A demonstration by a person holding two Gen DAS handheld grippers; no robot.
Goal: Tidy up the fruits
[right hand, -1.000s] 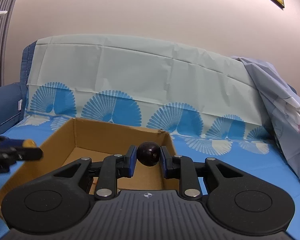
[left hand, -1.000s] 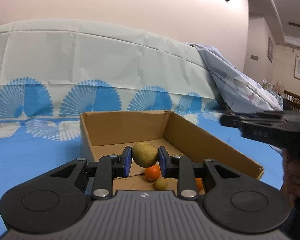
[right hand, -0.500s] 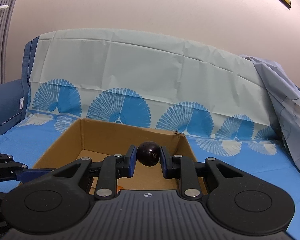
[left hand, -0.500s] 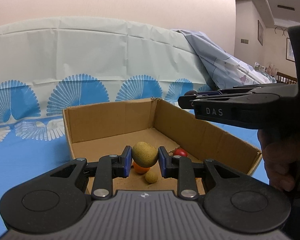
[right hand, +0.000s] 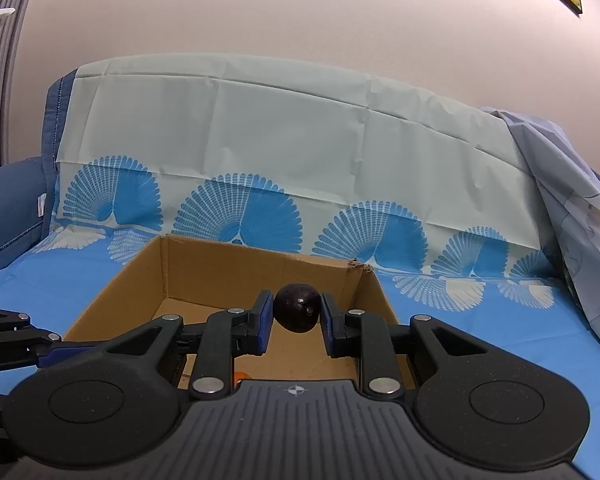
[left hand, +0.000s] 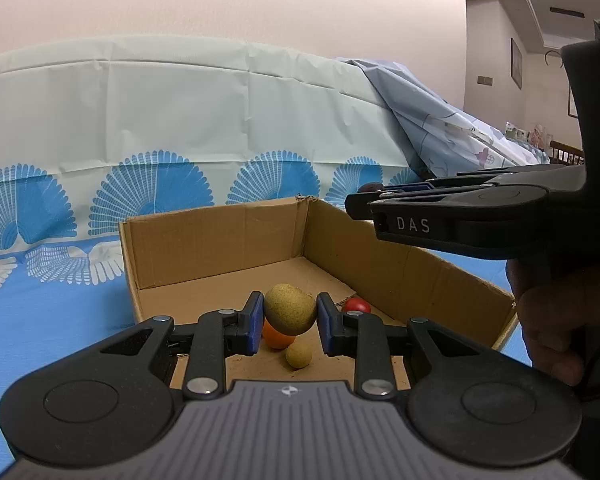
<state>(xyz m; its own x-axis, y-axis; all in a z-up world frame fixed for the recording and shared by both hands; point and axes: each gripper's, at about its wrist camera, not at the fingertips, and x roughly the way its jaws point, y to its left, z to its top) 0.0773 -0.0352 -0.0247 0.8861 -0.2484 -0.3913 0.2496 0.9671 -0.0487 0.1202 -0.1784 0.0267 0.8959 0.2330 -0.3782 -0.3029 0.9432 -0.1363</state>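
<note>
Holding one fruit in each gripper above the open cardboard box point(left hand: 400, 264).

Between my left gripper point(left hand: 290, 322) pads sits a tan kiwi point(left hand: 290, 310), clamped, its long axis tilted slightly, running roughly across the jaws. Just below and beyond it in the box lie an orange point(left hand: 276, 340), a small tan fruit point(left hand: 299, 355) and, to the right, a red fruit point(left hand: 357, 305). My right gripper point(right hand: 296, 322) pinches a dark plum point(right hand: 297, 308), nearly round, over the box's far end. Behind the box rises the fan-patterned blue cloth point(right hand: 260, 168), and nothing stands between either fruit and the box floor.
</note>
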